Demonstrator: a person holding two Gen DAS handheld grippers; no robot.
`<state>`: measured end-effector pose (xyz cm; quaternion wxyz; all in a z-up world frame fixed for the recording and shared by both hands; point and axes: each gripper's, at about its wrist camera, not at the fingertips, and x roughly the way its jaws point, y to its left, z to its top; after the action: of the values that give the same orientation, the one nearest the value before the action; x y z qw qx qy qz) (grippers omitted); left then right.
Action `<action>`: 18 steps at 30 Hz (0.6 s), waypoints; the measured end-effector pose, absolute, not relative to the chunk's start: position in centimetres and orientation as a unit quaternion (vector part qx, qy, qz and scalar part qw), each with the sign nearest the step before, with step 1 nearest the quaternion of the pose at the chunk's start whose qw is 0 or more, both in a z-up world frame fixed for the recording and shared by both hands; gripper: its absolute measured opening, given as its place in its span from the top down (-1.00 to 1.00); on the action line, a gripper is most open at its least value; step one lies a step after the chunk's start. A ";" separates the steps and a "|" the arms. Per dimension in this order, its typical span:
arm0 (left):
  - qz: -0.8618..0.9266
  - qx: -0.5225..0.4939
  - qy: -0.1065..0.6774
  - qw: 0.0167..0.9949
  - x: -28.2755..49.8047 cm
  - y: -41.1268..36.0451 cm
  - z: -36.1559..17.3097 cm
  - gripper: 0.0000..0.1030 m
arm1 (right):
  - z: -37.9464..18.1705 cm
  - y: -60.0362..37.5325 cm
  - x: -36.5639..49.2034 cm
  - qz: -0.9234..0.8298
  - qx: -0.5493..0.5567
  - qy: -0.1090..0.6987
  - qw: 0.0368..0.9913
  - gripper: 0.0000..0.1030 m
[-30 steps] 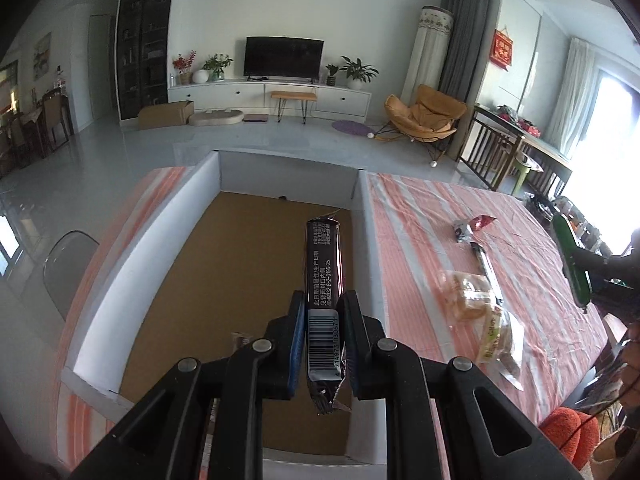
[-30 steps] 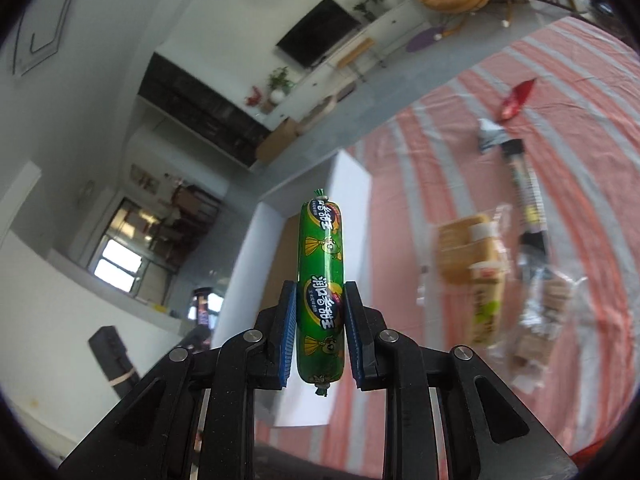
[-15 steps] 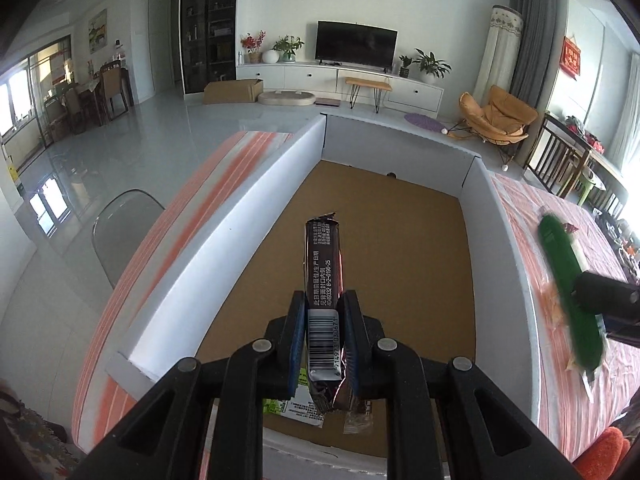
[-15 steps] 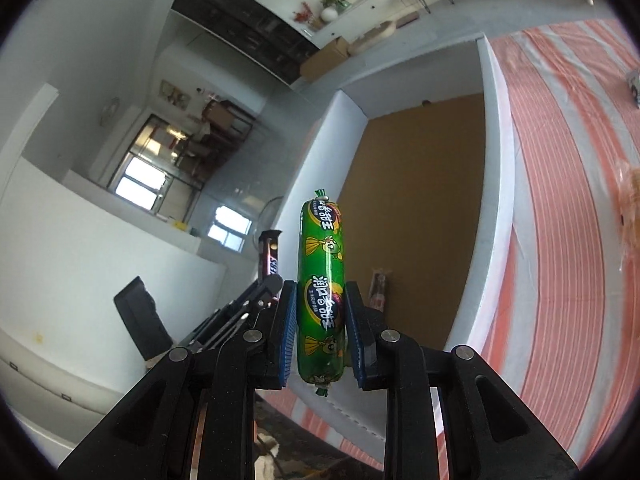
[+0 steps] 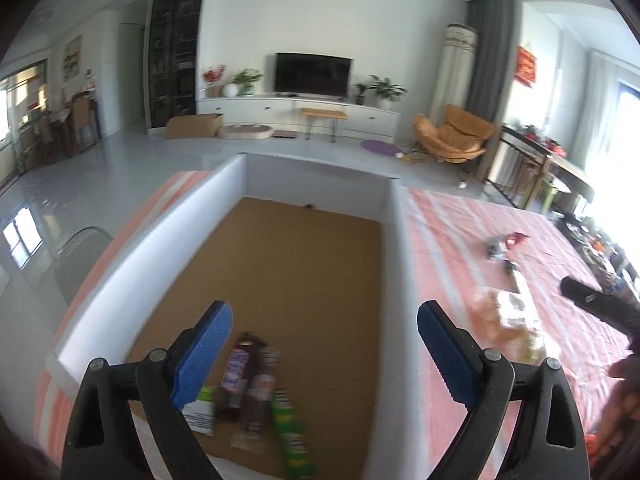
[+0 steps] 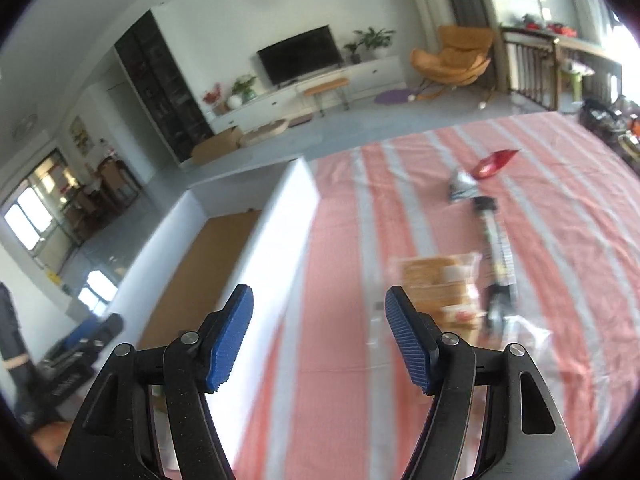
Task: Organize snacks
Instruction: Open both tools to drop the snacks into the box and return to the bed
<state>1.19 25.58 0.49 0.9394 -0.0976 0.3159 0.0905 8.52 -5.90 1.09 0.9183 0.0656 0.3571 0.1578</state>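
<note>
Left wrist view: the left tool (image 5: 324, 344) has just sprung wide, empty; its dark snack bar (image 5: 256, 388) and the green sausage (image 5: 292, 440) now lie in the box (image 5: 120, 276). The right tool (image 6: 320, 336) has also opened, empty. Remaining snacks (image 6: 440, 284) wait on the worktop (image 6: 560, 240).

Both handheld grippers look like the same build; chunky black plastic frames with big triangular cut-outs in each arm, kind of a Y shape spreading from the base. The left gripper (image 5: 324, 350) has bright blue pads (image 5: 208, 354) with a fine cross-hatched texture; round silver screws (image 5: 157, 355) sit at the pivots, two per side. The right gripper (image 6: 318, 340) carries blue pads (image 6: 408, 350) with ribbed horizontal grooves; same silver screw heads (image 6: 189, 337) on the linkages, and the black plastic looks slightly speckled close up.
</note>
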 end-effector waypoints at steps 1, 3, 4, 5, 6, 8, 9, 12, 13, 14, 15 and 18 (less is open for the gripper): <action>0.074 -0.093 0.315 0.942 1.3 24.2 0.8 -0.81 | 0.2 -7.8 8.4 0.127 0.060 0.353 0.925 -0.42; 0.038 -0.083 0.315 0.945 1.8 21.1 1.4 -0.81 | -1.7 -11.8 8.7 0.063 0.060 0.357 0.930 -0.42; 0.018 -0.079 0.317 0.945 2.0 19.5 1.6 -0.82 | -2.7 -14.0 8.7 0.031 0.062 0.363 0.929 -0.42; -0.002 -0.074 0.321 0.944 2.2 17.8 1.5 -0.83 | -3.8 -16.0 8.8 -0.001 0.065 0.369 0.927 -0.42; -0.021 -0.069 0.327 0.942 2.5 16.1 1.5 -0.86 | -4.7 -17.9 8.8 -0.032 0.071 0.376 0.923 -0.42; -0.053 -0.058 0.338 0.938 3.1 12.8 1.0 -0.88 | -6.2 -21.0 9.3 -0.078 0.085 0.388 0.914 -0.42; -0.064 -0.052 0.347 0.934 3.4 11.3 0.6 -0.88 | -6.7 -22.0 9.3 -0.093 0.092 0.392 0.911 -0.42; -0.092 -0.040 0.384 0.918 5.4 6.8 -1.4 -0.88 | -7.5 -24.6 8.9 -0.114 0.135 0.400 0.899 -0.42; -0.094 -0.035 0.399 0.911 6.0 5.5 -2.5 -0.88 | -7.4 -24.9 8.9 -0.114 0.148 0.397 0.899 -0.42; -0.096 -0.030 0.414 0.905 6.7 4.5 -3.6 -0.88 | -7.3 -24.9 9.0 -0.115 0.147 0.392 0.901 -0.42; -0.098 -0.025 0.425 0.899 7.4 3.7 -4.7 -0.88 | -7.3 -24.9 8.7 -0.119 0.138 0.388 0.903 -0.42; -0.087 0.007 0.444 0.892 8.5 1.7 -8.0 -0.88 | -8.7 -24.8 8.4 -0.121 0.132 0.393 0.902 -0.42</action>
<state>8.47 1.73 -7.99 0.8917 0.0067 0.4441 -0.0868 8.41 -24.77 -8.65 0.9017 0.1324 0.3933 -0.1209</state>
